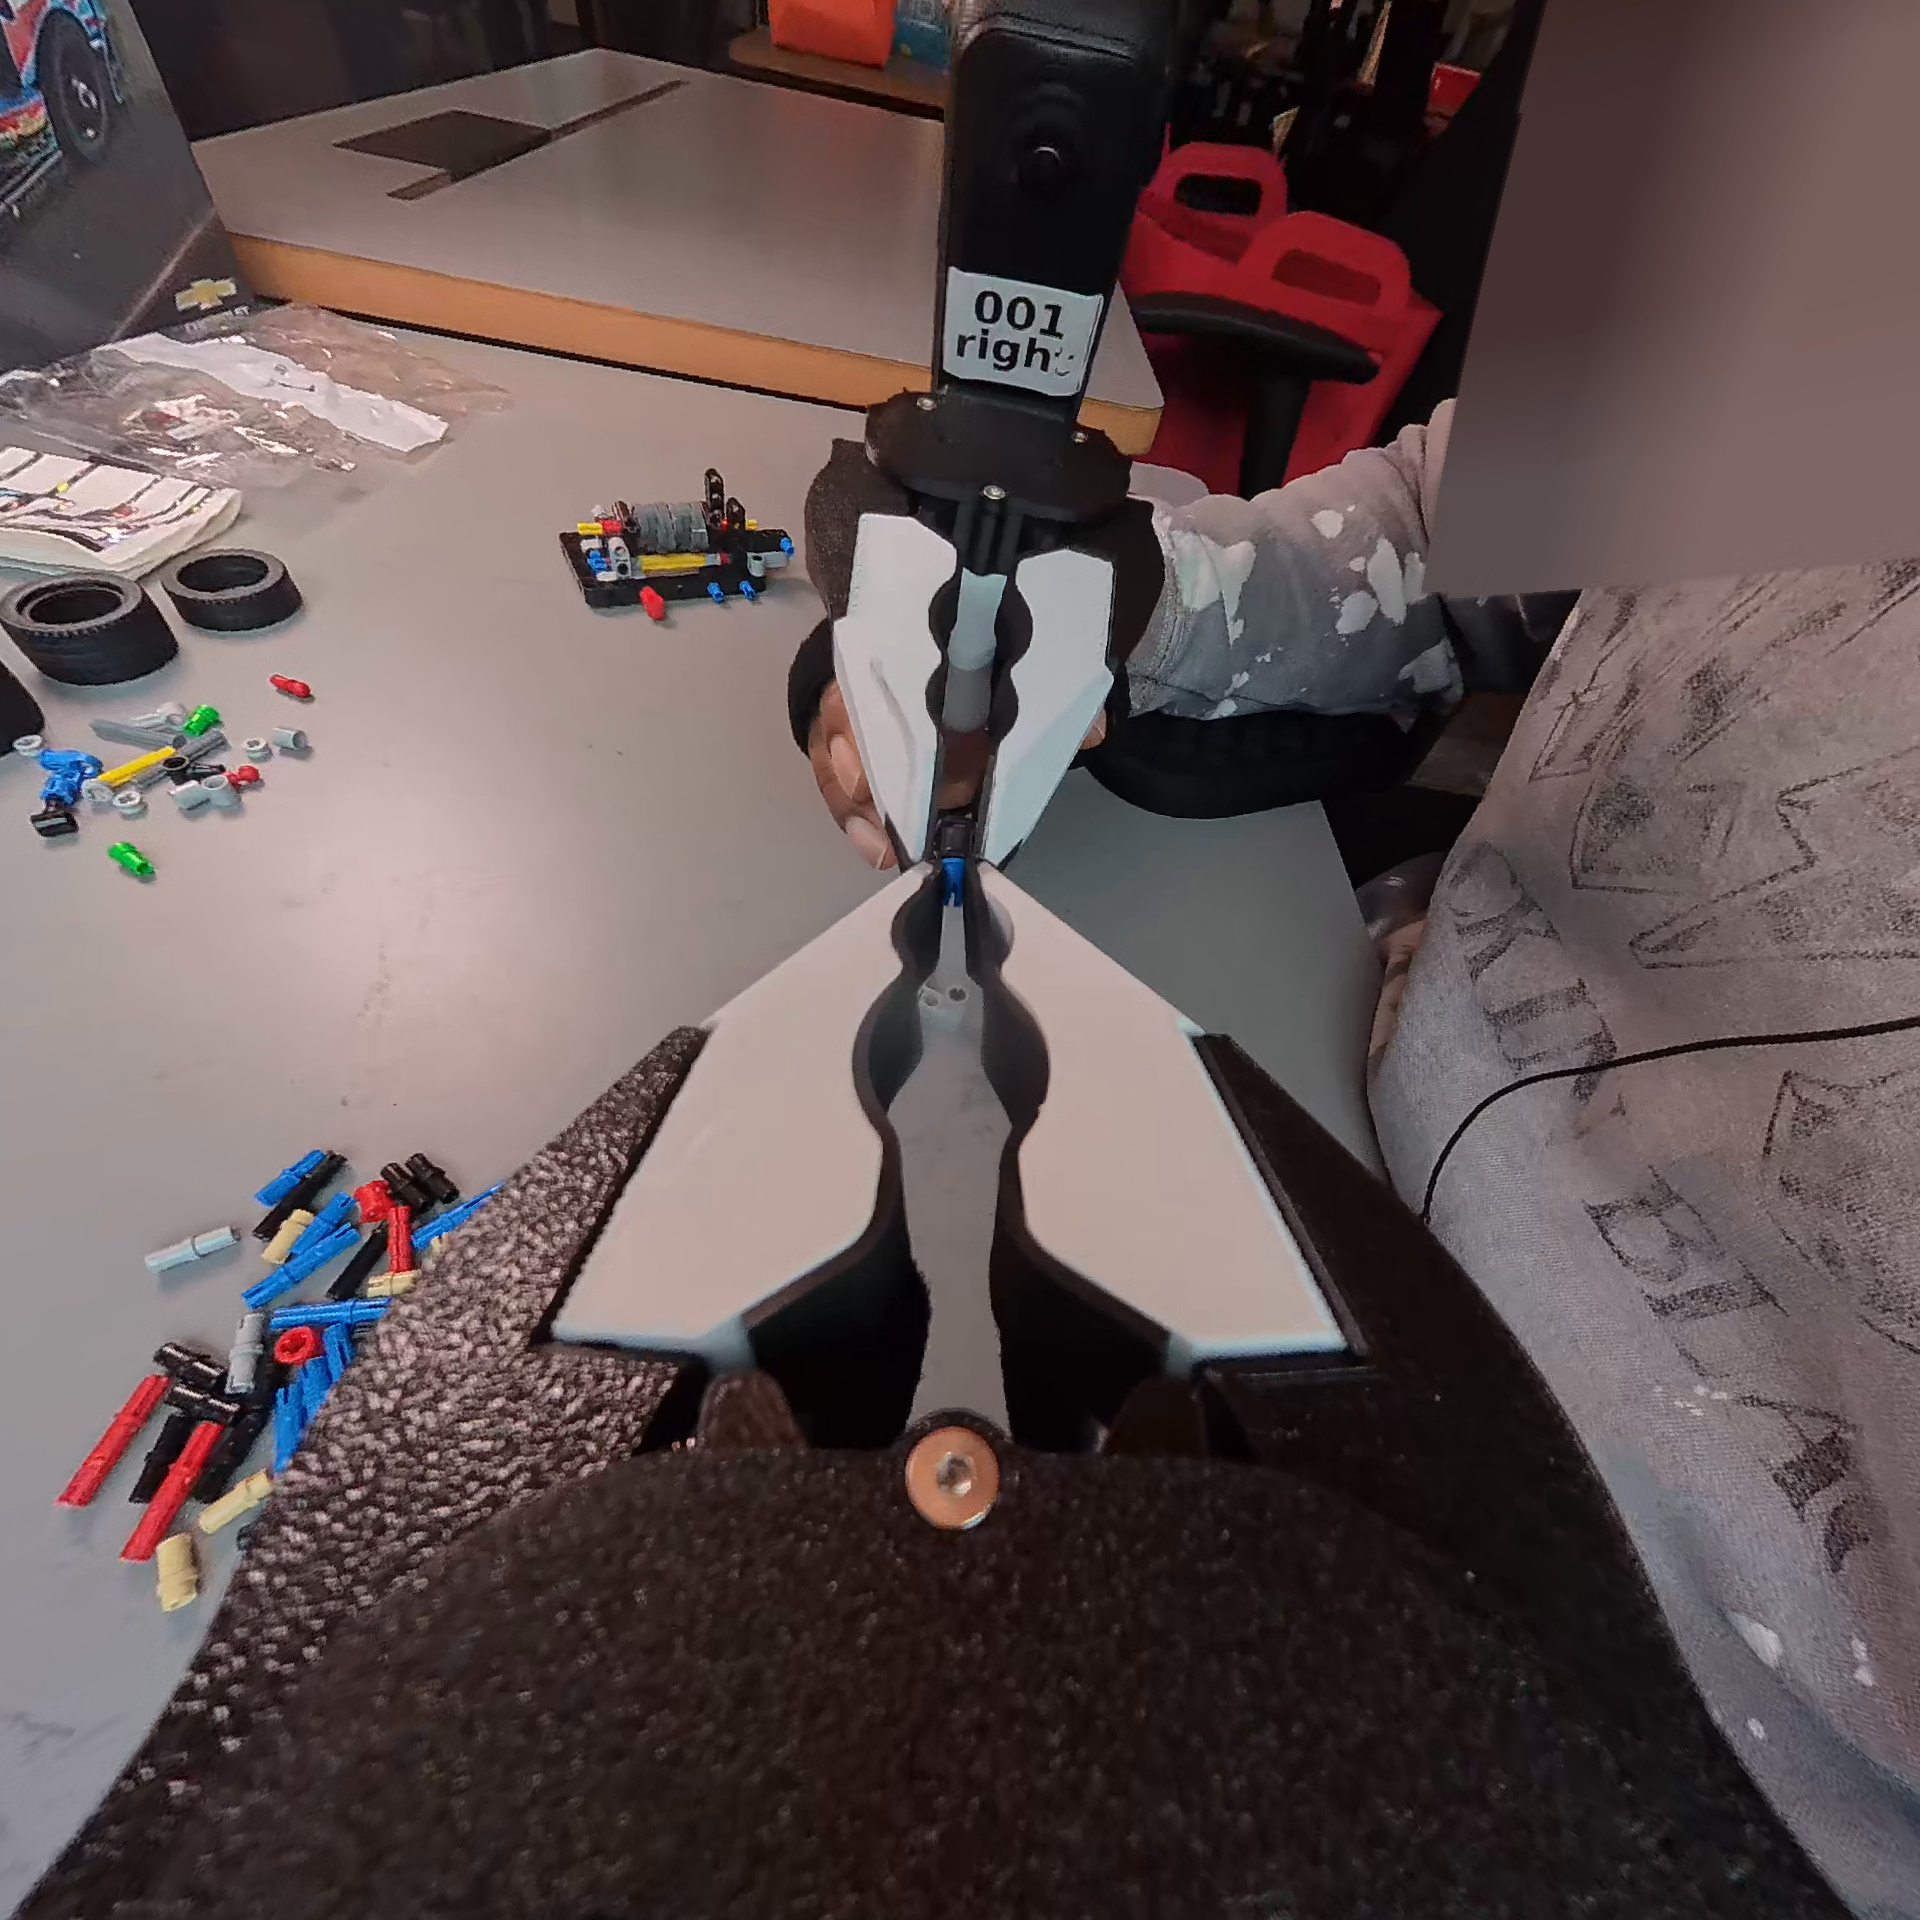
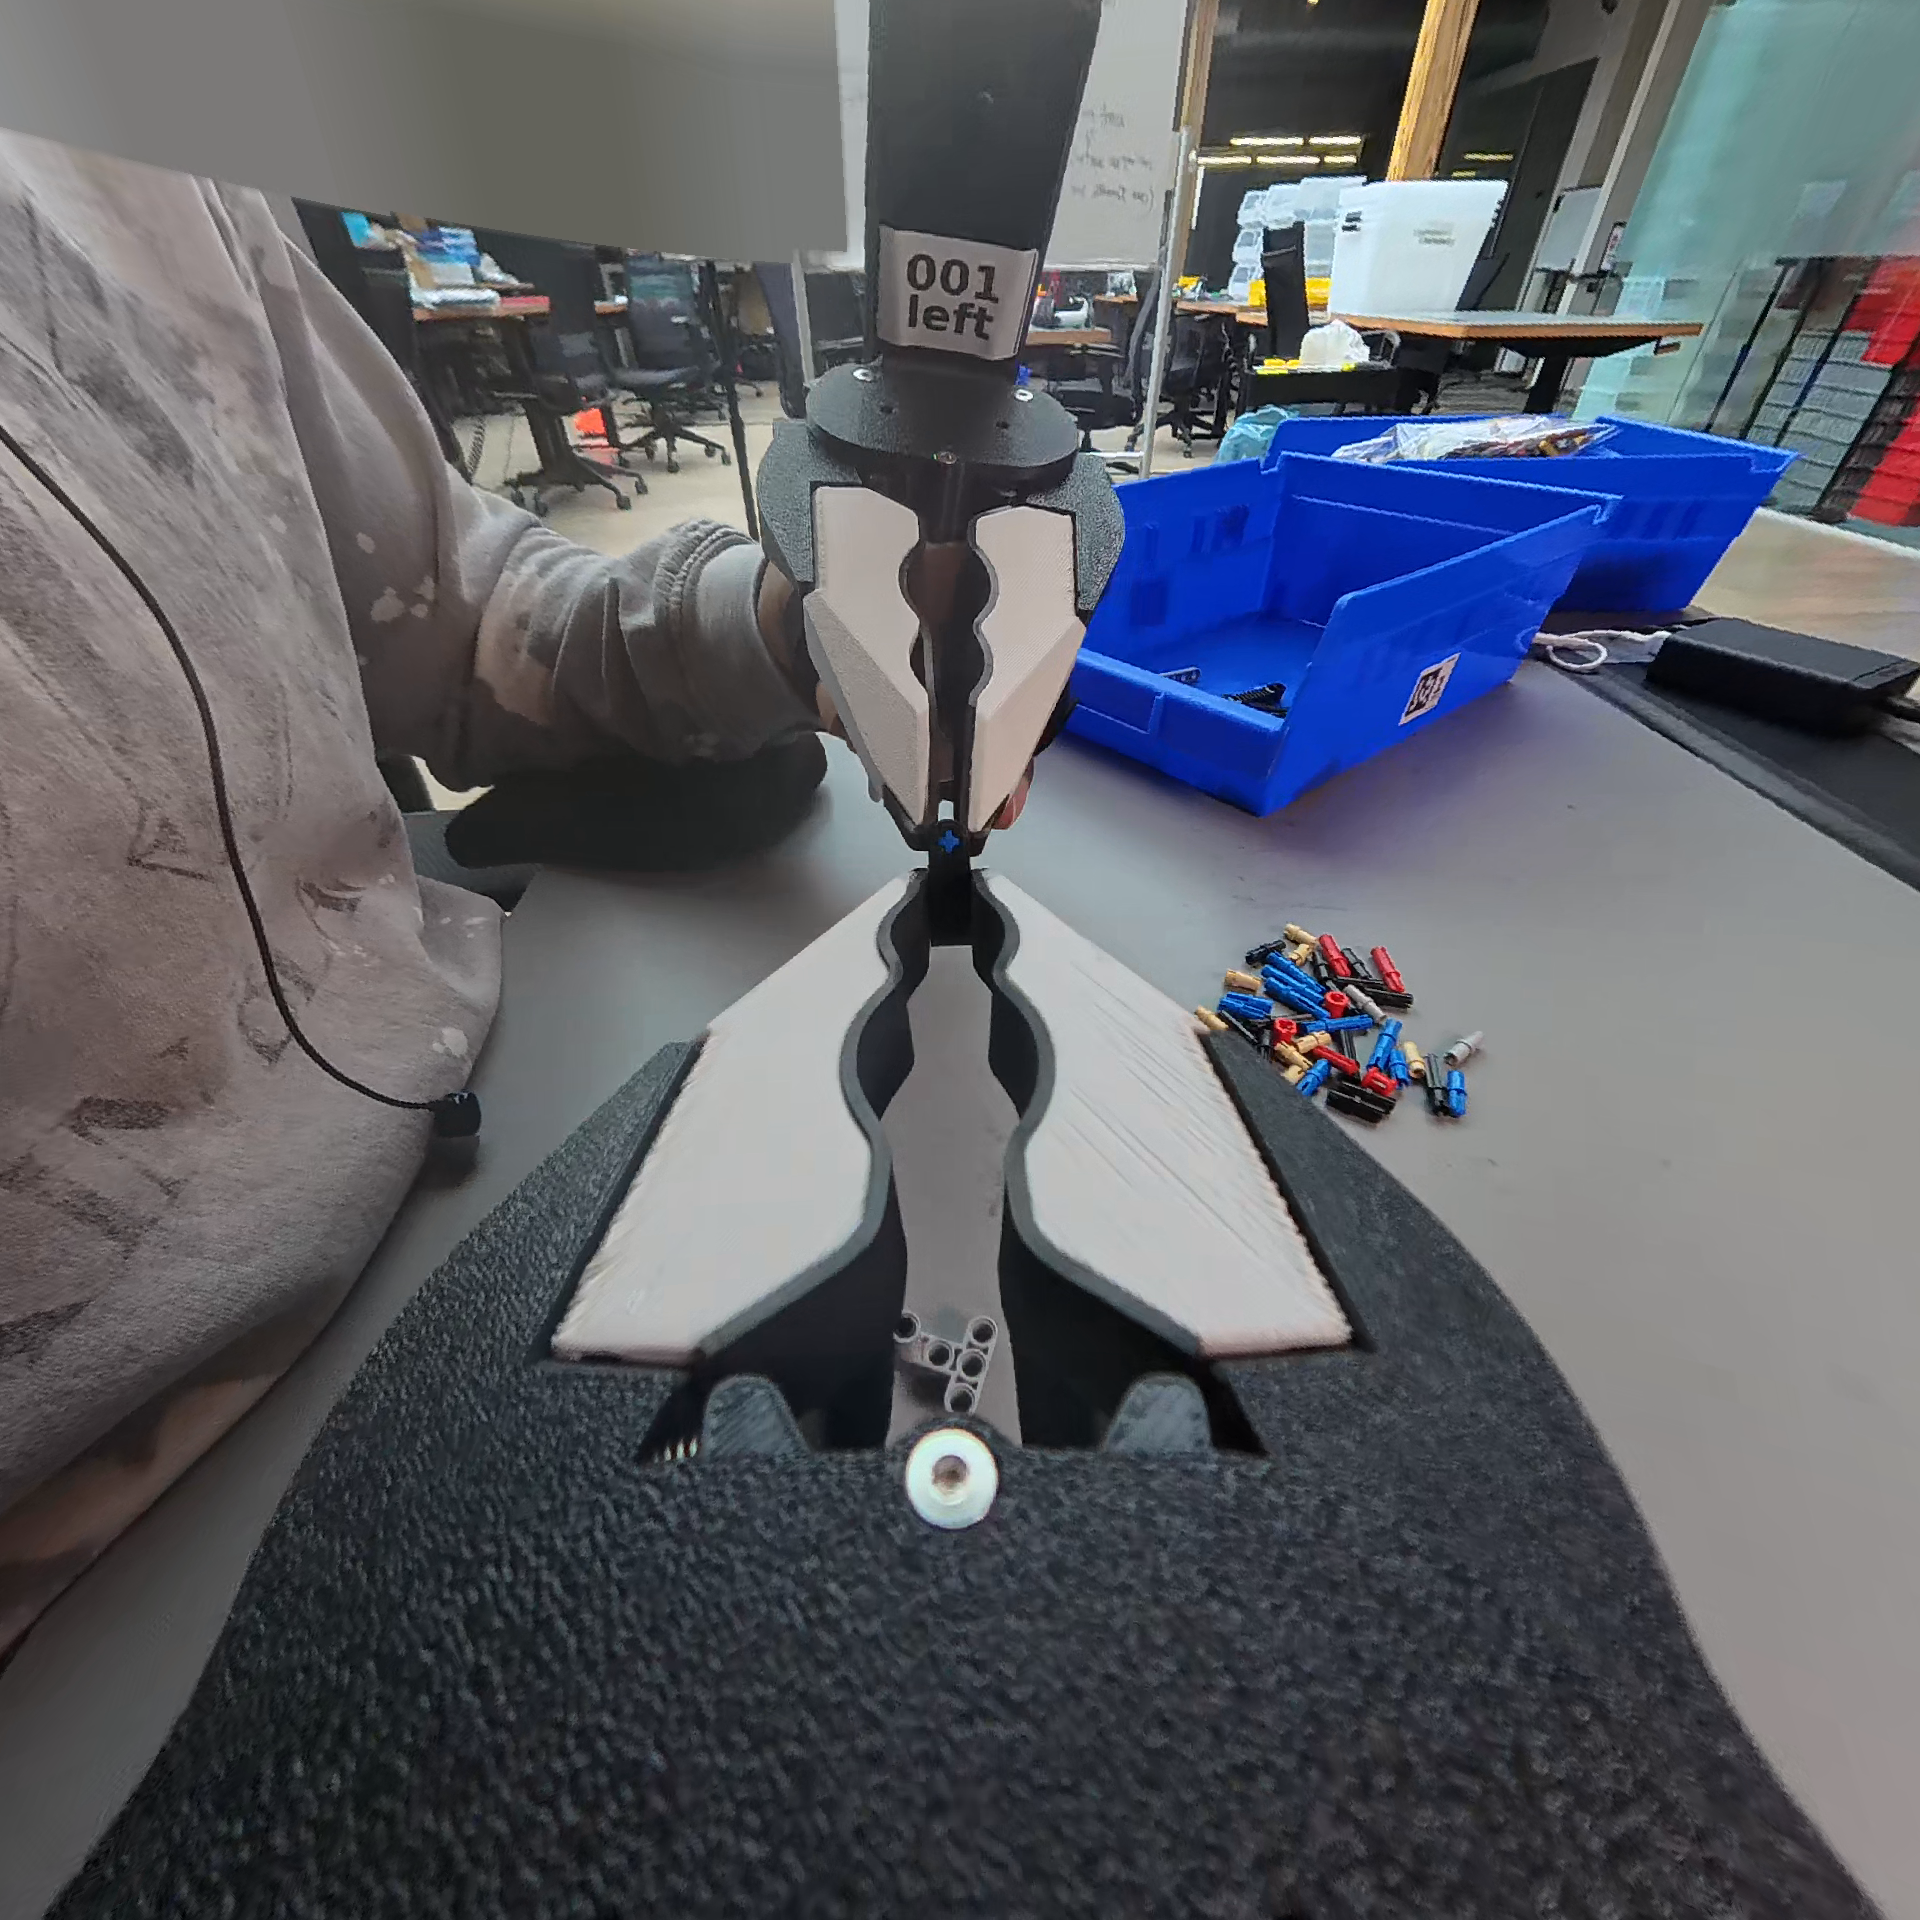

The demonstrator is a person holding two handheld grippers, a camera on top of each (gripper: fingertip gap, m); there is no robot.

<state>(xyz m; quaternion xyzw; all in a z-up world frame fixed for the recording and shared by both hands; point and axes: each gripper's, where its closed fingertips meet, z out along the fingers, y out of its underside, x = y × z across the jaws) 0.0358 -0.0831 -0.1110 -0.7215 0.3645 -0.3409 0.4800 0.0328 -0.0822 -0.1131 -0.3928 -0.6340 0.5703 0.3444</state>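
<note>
My two grippers meet tip to tip above the grey table (image 1: 468, 935). My left gripper (image 1: 948, 896) is shut on a small blue pin (image 1: 951, 878), whose cross-shaped end shows in the right wrist view (image 2: 948, 842). My right gripper (image 2: 948, 896) is shut on a small black connector piece (image 2: 948, 920), which also shows in the left wrist view (image 1: 956, 831). The blue pin touches the end of the black piece. A light grey angled beam with holes (image 2: 951, 1361) lies on the table under the grippers.
A pile of blue, red, black and tan pins (image 1: 291, 1299) lies left of my left gripper and also shows in the right wrist view (image 2: 1340, 1029). A partly built black assembly (image 1: 675, 551), two tyres (image 1: 88, 623) and loose parts (image 1: 156, 769) lie farther left. Blue bins (image 2: 1330, 623) stand at the right. The grippers are tip to tip, or close to it.
</note>
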